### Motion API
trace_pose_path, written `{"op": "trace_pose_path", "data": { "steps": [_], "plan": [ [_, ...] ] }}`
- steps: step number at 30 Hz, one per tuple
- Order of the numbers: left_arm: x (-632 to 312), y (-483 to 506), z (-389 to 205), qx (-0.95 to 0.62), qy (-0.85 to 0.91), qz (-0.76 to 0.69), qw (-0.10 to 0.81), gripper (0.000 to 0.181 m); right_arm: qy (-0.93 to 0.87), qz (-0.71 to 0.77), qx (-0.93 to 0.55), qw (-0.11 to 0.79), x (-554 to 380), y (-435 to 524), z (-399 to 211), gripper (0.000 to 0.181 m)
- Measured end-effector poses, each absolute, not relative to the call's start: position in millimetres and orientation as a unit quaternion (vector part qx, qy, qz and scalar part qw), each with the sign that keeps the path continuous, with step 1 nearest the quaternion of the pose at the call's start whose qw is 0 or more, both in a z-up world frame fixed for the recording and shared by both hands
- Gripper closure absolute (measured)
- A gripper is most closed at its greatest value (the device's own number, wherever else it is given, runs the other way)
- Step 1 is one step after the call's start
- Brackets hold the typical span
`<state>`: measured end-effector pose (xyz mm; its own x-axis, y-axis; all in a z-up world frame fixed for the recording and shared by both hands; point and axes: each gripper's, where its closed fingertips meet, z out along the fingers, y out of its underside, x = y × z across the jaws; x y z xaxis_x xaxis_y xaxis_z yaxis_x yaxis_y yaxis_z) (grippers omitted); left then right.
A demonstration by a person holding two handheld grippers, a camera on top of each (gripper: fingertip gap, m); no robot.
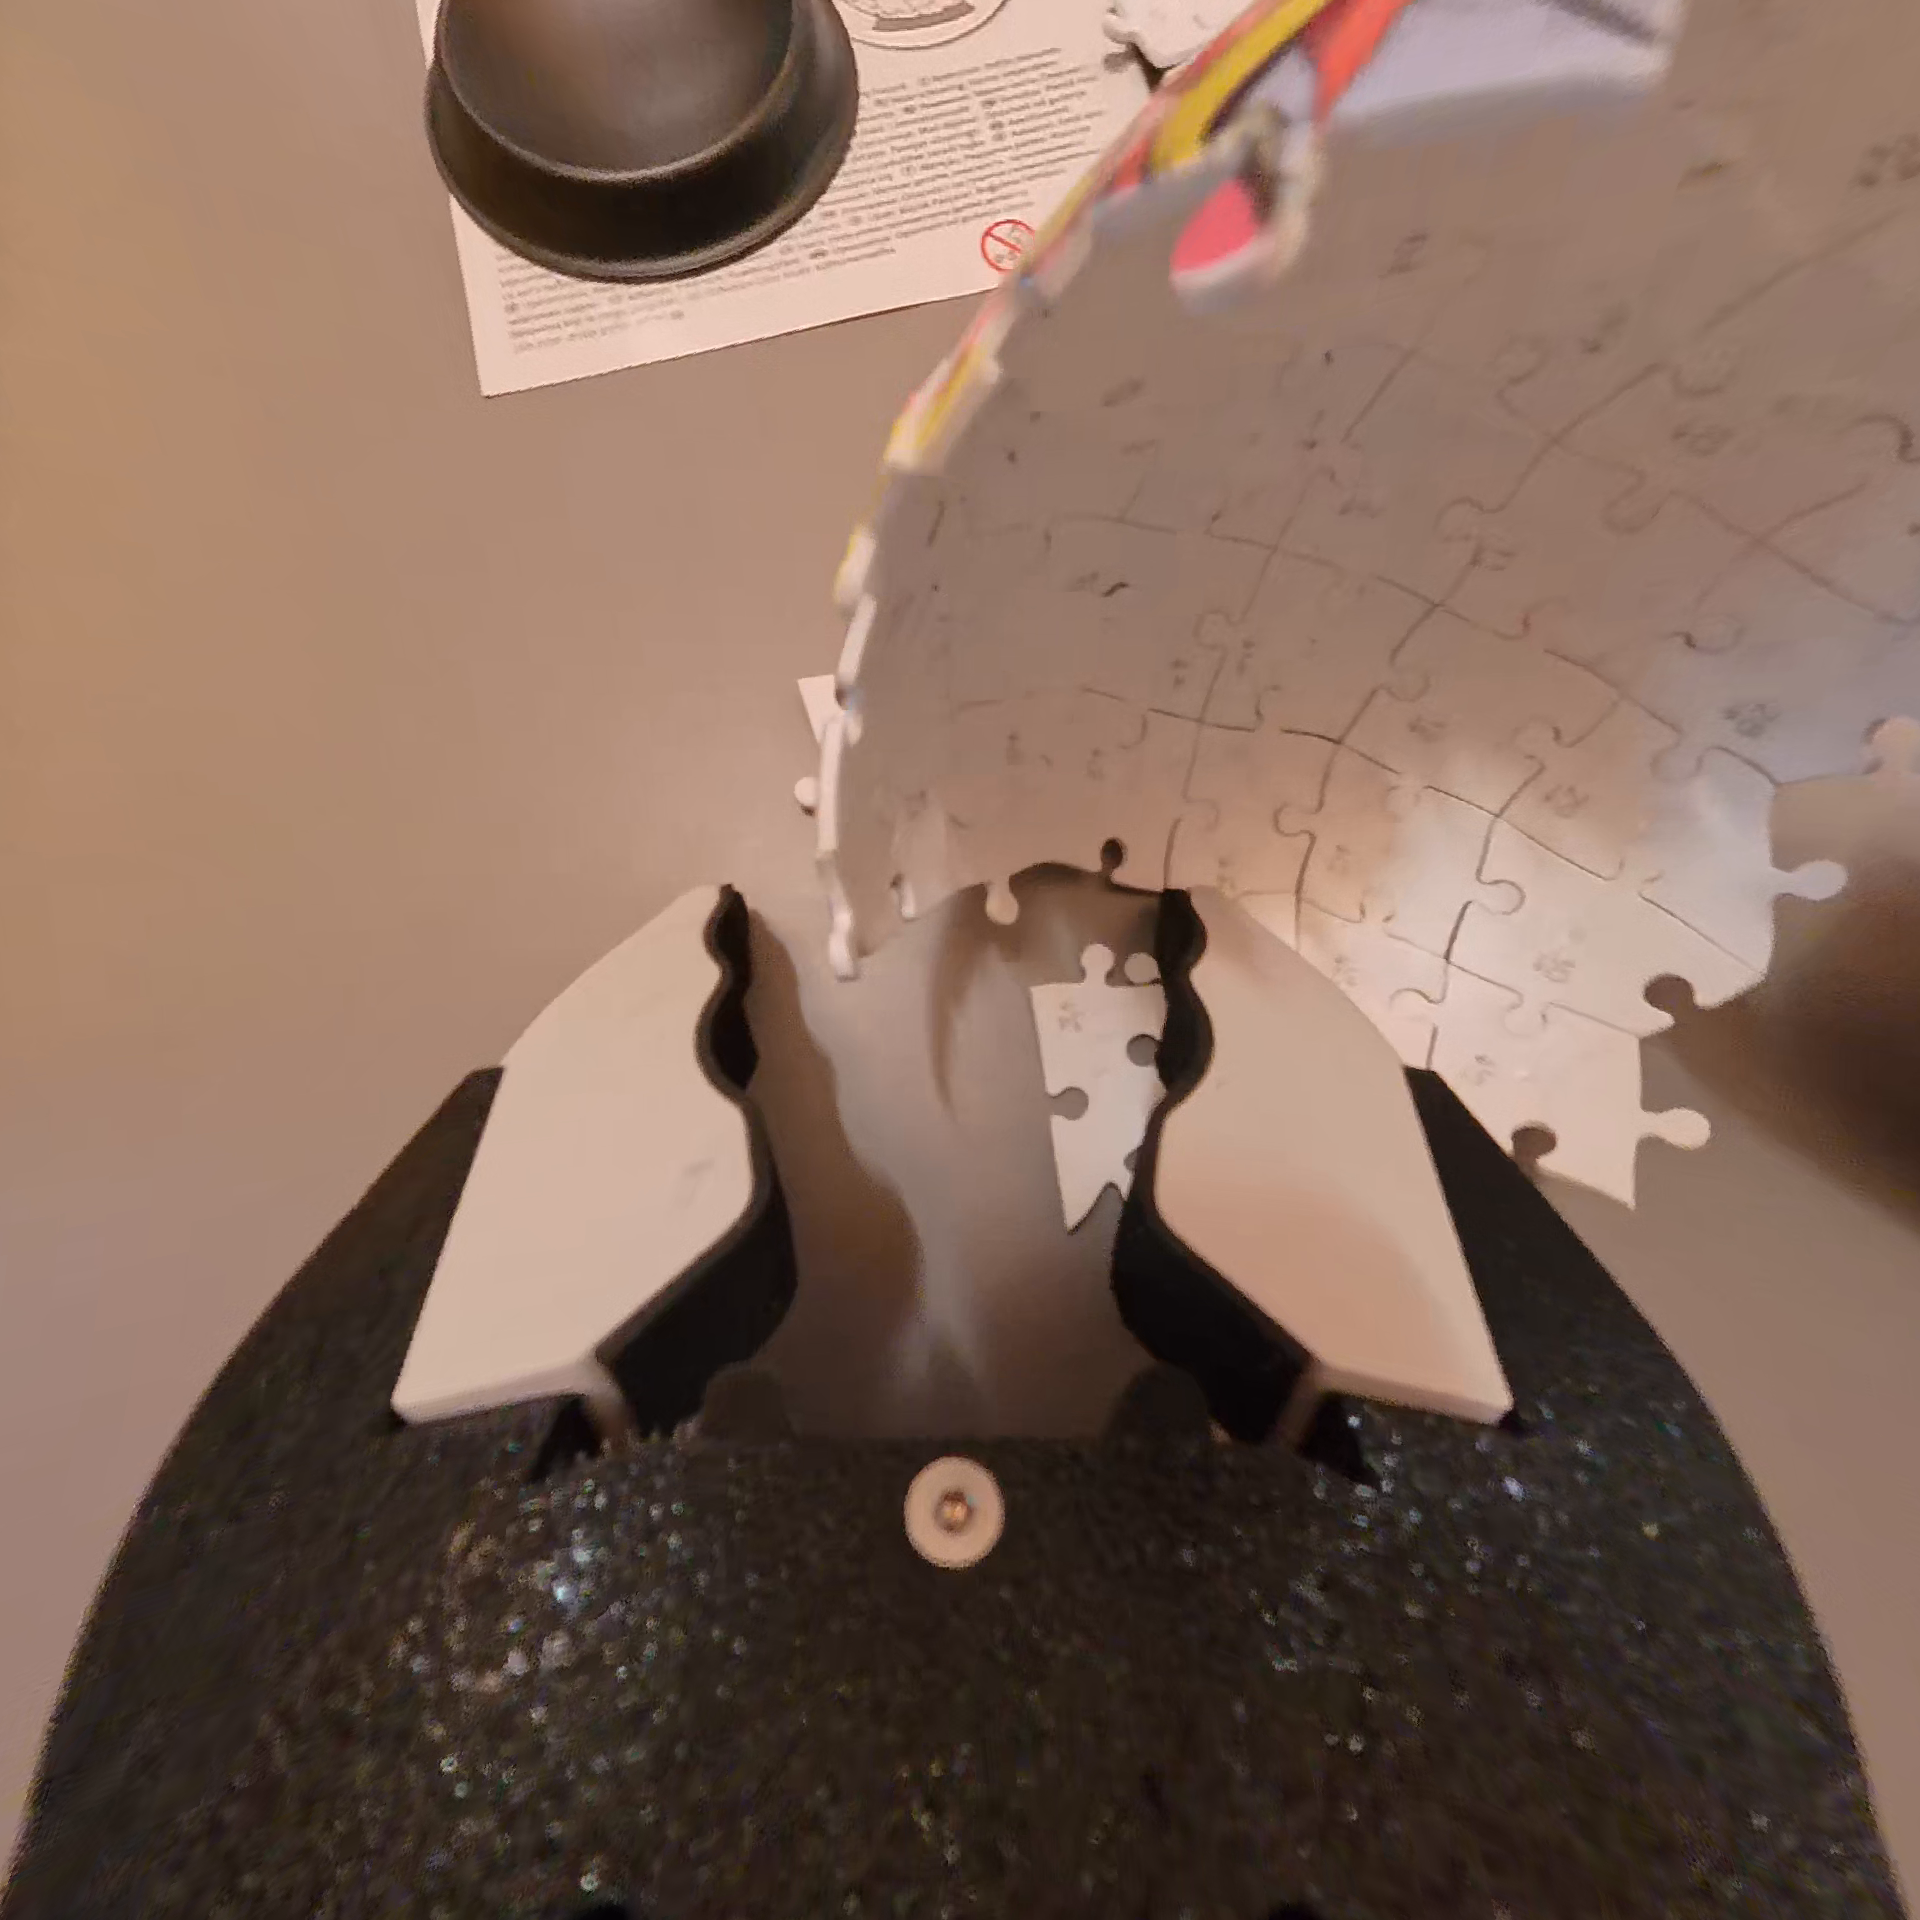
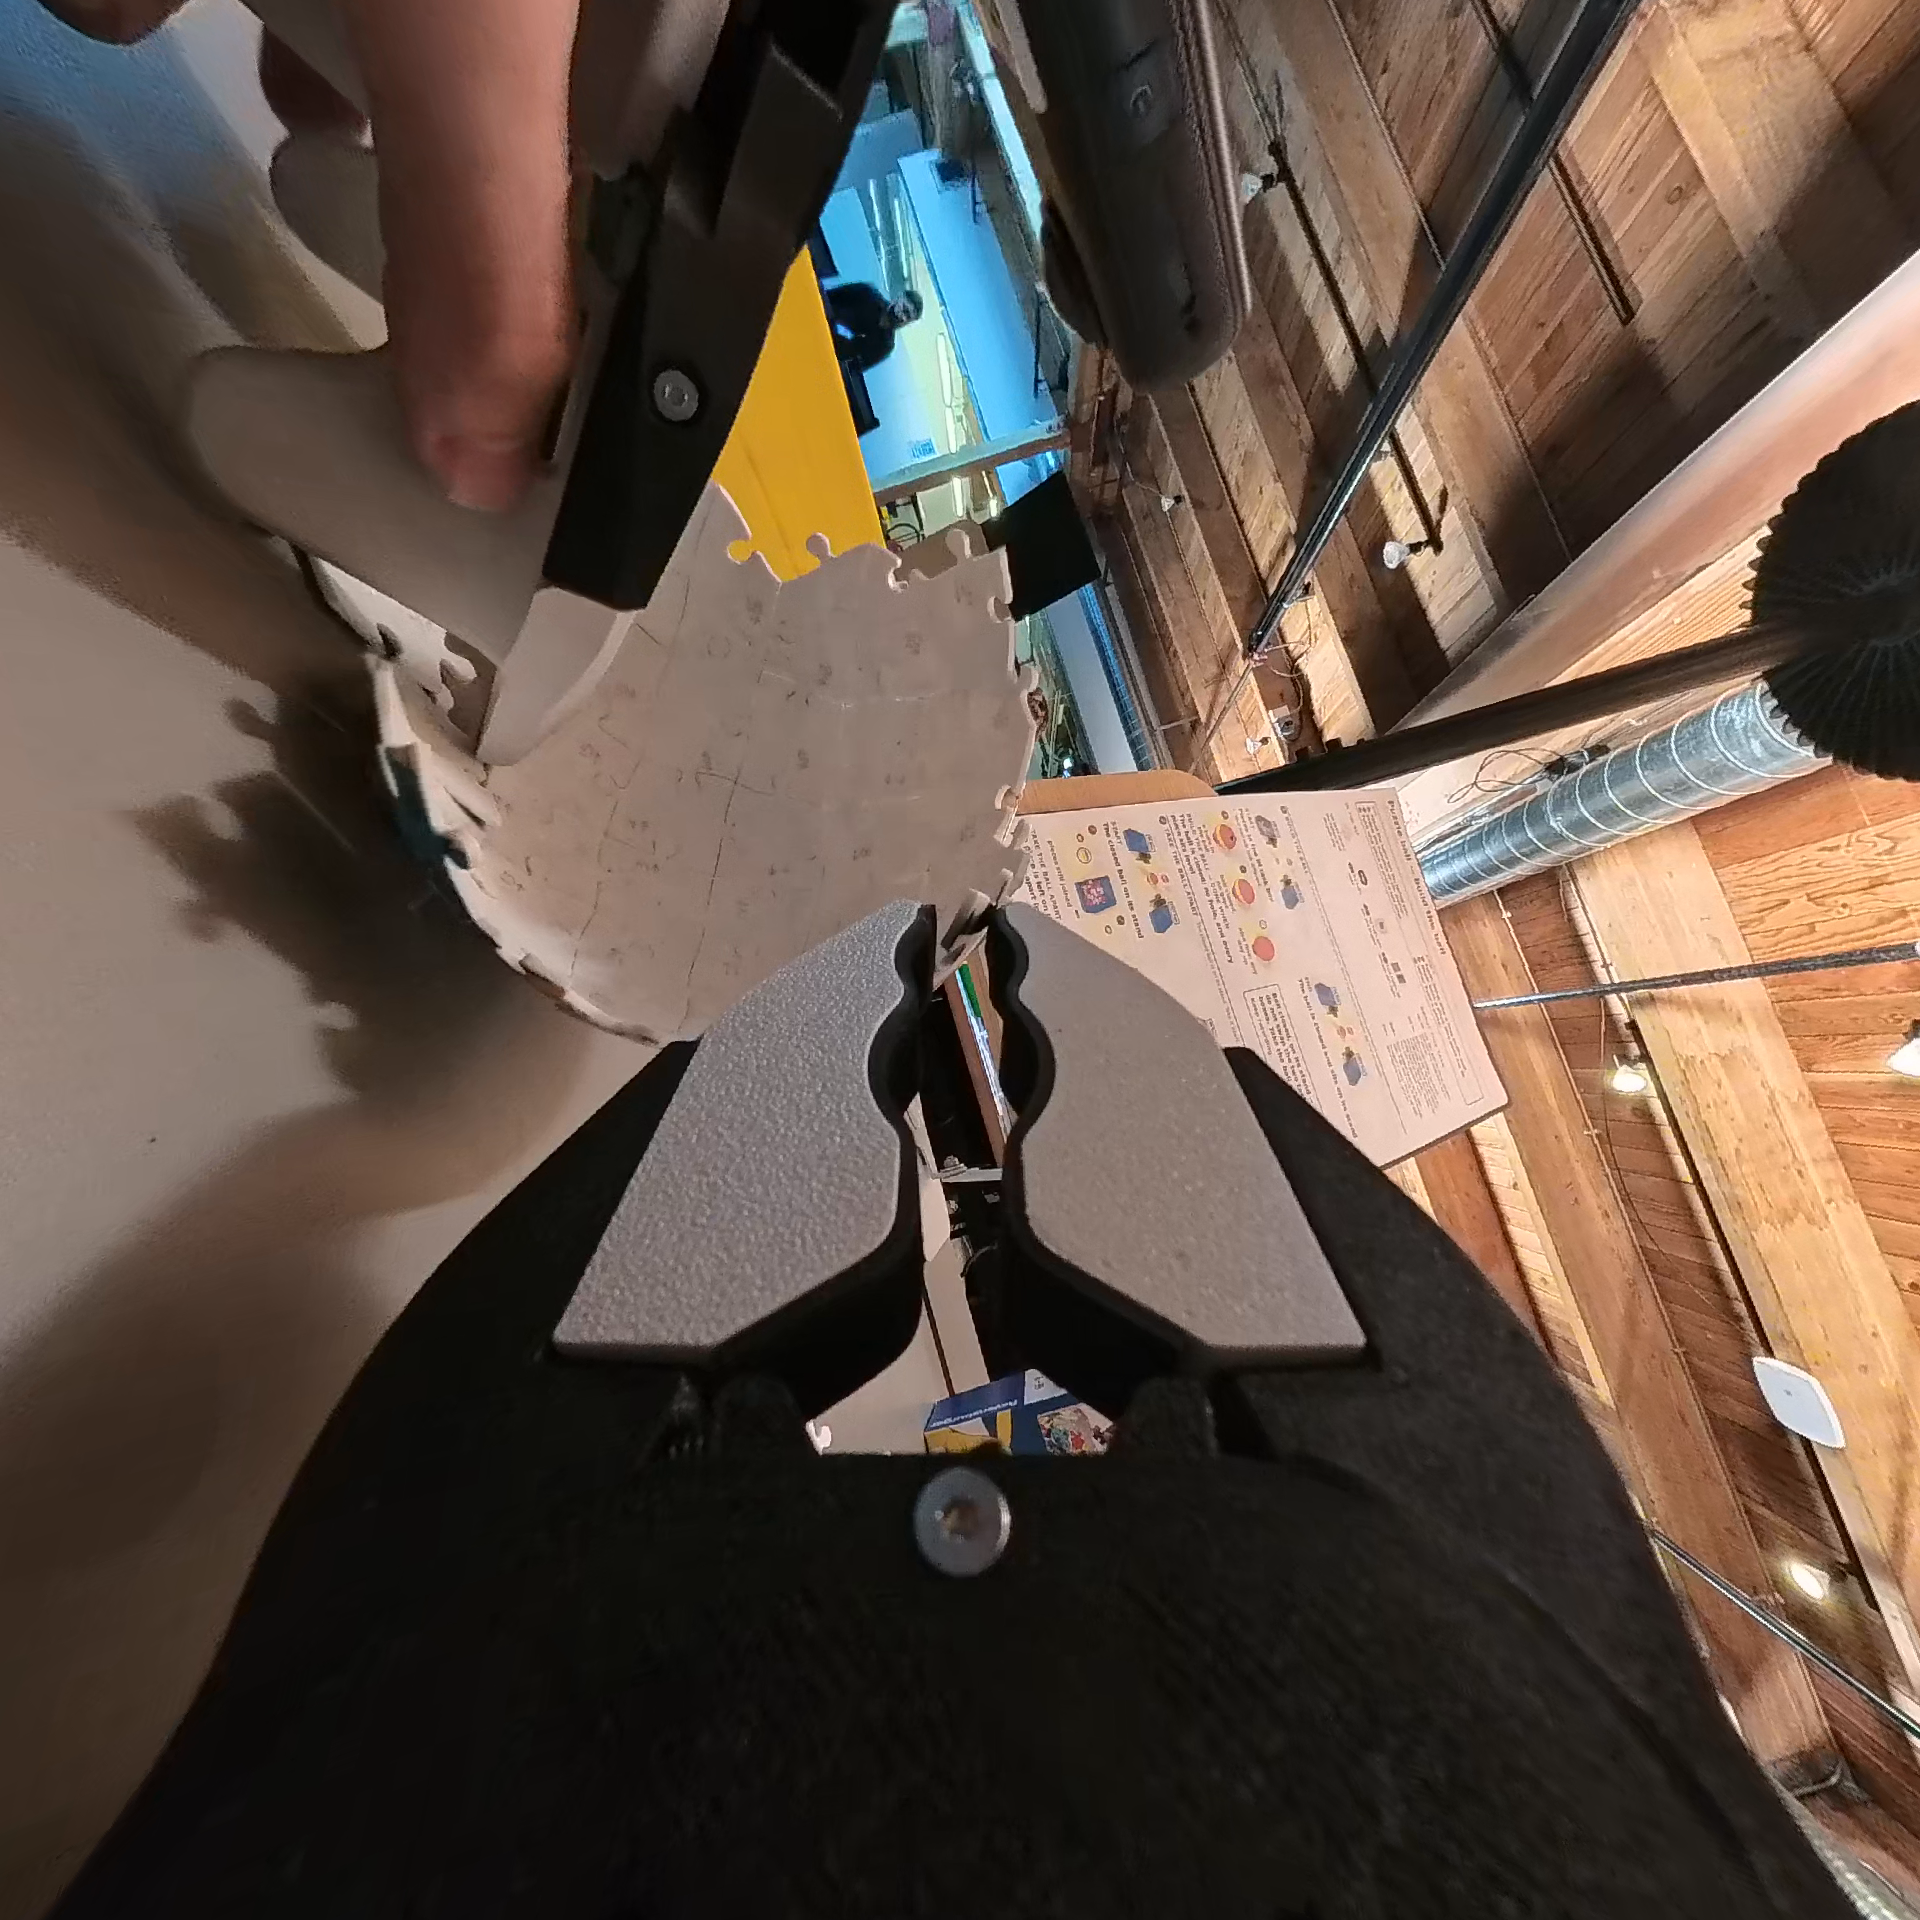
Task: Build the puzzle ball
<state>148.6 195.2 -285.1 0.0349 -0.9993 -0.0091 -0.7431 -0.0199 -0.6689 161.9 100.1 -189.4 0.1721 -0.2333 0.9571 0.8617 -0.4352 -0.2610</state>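
Judging by the curved shell (image 1: 1382,665), over half the puzzle ball looks joined; it hangs above the table (image 1: 260,623), the right hand-held gripper (image 2: 961,940) pinching its rim. Left hand-held gripper (image 1: 951,935) spread, loose piece (image 1: 1107,1081) against one finger; closing pieces remain

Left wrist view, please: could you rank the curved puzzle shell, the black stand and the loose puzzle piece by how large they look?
1. Curved puzzle shell, though it is nearest the camera.
2. Black stand.
3. Loose puzzle piece.
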Motion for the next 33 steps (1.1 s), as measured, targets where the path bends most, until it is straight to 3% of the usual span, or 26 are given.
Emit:
{"op": "trace_pose_path", "data": {
  "steps": [4,6,9,15,22,25,33],
  "plan": [
    [153,196,-283,-0.660,0.652,-0.237,0.289,0.097,-0.258,-0.589,-0.609,0.465,162,100,-189,0.172],
    [154,190,-284,-0.658,0.653,-0.253,0.278,0.104,-0.258,-0.589,-0.609,0.465,162,100,-189,0.172],
    [153,195,-282,-0.658,0.654,-0.240,0.286,0.095,-0.258,-0.589,-0.609,0.465,162,100,-189,0.172],
    [152,185,-285,-0.646,0.671,-0.244,0.269,0.093,-0.261,-0.587,-0.609,0.465,161,100,-190,0.172],
    [153,178,-287,-0.647,0.671,-0.269,0.242,0.106,-0.260,-0.588,-0.610,0.463,162,100,-190,0.172],
    [152,185,-286,-0.658,0.658,-0.268,0.249,0.094,-0.260,-0.588,-0.610,0.463,162,100,-190,0.172],
    [145,192,-286,-0.662,0.661,-0.258,0.243,0.095,-0.260,-0.588,-0.610,0.464,162,100,-190,0.172]
  ]
}}
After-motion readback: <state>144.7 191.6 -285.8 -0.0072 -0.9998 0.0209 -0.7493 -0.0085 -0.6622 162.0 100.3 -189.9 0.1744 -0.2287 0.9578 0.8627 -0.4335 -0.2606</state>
